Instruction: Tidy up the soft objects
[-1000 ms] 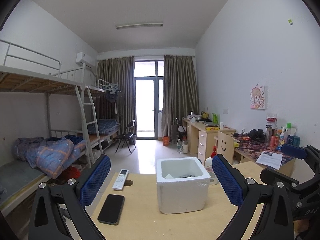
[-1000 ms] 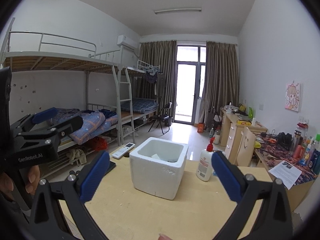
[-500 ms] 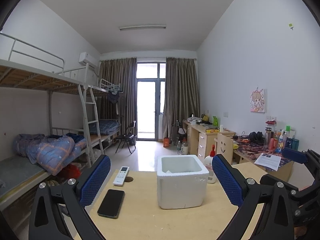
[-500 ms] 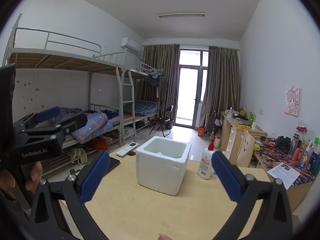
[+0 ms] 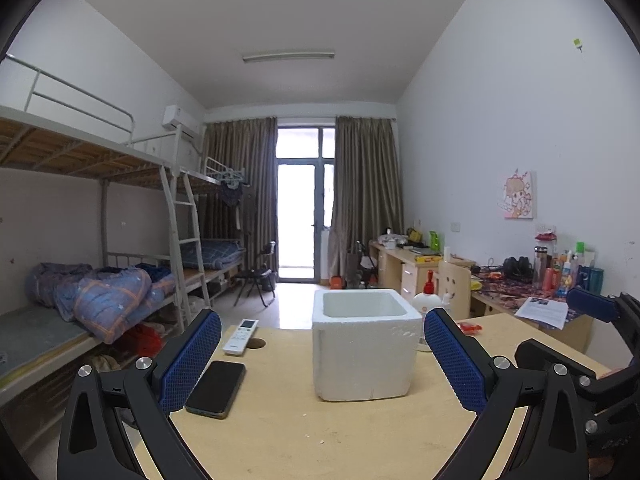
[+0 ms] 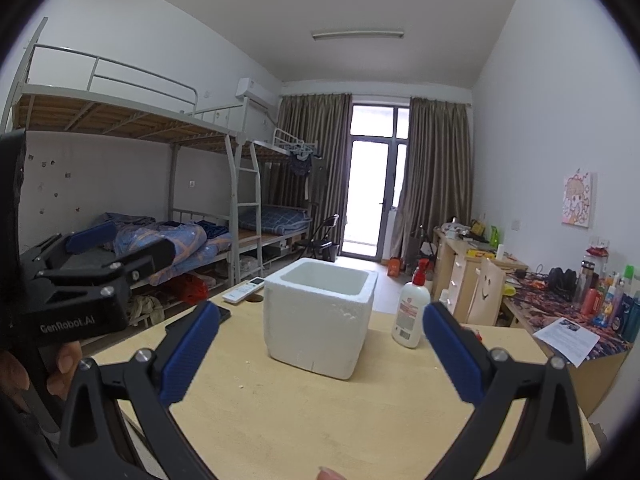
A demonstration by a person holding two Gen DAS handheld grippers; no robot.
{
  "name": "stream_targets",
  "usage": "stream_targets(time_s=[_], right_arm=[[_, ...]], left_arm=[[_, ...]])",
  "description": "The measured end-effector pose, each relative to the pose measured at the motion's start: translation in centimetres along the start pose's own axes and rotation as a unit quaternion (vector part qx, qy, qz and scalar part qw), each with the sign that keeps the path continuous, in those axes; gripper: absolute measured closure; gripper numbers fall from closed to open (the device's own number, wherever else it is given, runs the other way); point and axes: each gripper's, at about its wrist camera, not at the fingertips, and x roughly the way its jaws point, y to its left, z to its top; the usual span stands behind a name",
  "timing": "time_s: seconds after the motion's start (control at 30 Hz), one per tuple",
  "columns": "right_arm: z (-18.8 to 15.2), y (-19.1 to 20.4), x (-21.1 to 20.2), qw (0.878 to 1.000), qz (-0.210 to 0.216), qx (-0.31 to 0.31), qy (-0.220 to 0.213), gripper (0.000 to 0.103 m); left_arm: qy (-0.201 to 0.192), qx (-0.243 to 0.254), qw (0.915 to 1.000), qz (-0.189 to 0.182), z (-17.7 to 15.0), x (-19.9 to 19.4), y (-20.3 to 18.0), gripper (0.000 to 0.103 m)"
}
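Observation:
A white foam box stands open-topped in the middle of the wooden table; its inside is hidden from this low angle. In the right wrist view the foam box sits ahead and slightly left. My left gripper is open, held back from the box with nothing between its blue pads. My right gripper is open too, empty, short of the box. The left gripper's body shows at the left of the right wrist view, held by a hand. No soft object is visible.
A black phone and a white remote lie left of the box. A lotion pump bottle stands to its right. Bunk beds line the left wall, cluttered desks the right. A paper sheet lies on the neighbouring desk.
Both cameras have dropped lower and tilted up: the box's inside, seen from above a second ago, is now hidden. Both grippers stay open.

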Motion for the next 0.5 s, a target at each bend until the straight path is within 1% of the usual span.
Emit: stream_targets(time_s=[0.27, 0.5], right_arm=[[-2.0, -0.1, -0.8, 1.000, 0.006, 0.009, -0.009, 0.000], [-3.5, -0.6, -0.3, 1.000, -0.006, 0.028, 0.013, 0.000]], left_arm=[[-0.001, 0.001, 1.0000, 0.003, -2.8, -0.3, -0.3, 0.001], [0.019, -0.010, 0.9997, 0.013, -4.6, 0.1, -0.5, 0.001]])
